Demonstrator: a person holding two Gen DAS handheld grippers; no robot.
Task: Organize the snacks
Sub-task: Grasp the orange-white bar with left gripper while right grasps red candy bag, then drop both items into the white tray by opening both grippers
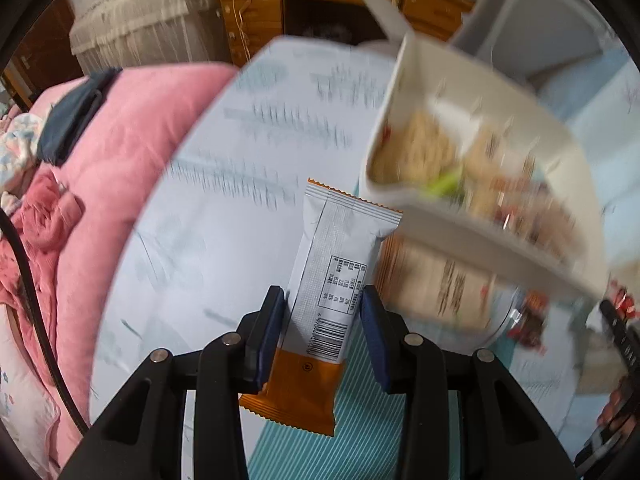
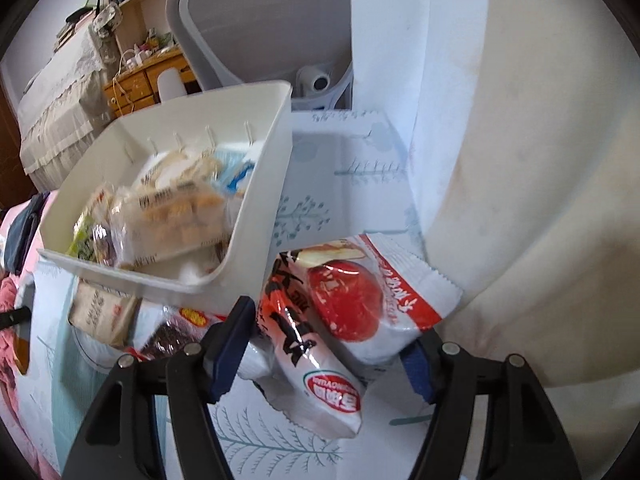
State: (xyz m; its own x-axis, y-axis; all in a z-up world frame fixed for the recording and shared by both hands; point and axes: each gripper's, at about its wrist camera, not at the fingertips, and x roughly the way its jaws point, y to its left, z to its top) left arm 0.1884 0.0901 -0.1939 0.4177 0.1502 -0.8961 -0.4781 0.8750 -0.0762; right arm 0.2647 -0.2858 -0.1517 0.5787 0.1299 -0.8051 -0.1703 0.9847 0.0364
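Observation:
My left gripper (image 1: pixel 322 304) is shut on a white-and-orange snack bar (image 1: pixel 330 280), held above the pale blue tablecloth, just left of a white storage bin (image 1: pixel 404 120) filled with several snack packs. My right gripper (image 2: pixel 332 340) is shut on a white-and-red snack bag (image 2: pixel 348 304) with a red fruit picture; its jaws press the bag's sides. The same white bin (image 2: pixel 260 208) sits just left of and beyond that bag, holding cracker packs (image 2: pixel 176 208).
More snack packs (image 2: pixel 104 316) lie on a white plate (image 2: pixel 94 354) under the bin's near edge. A grey chair (image 2: pixel 256 20) stands behind the table. A pink quilt (image 1: pixel 120 140) lies left. A cream curtain (image 2: pixel 540 160) hangs right.

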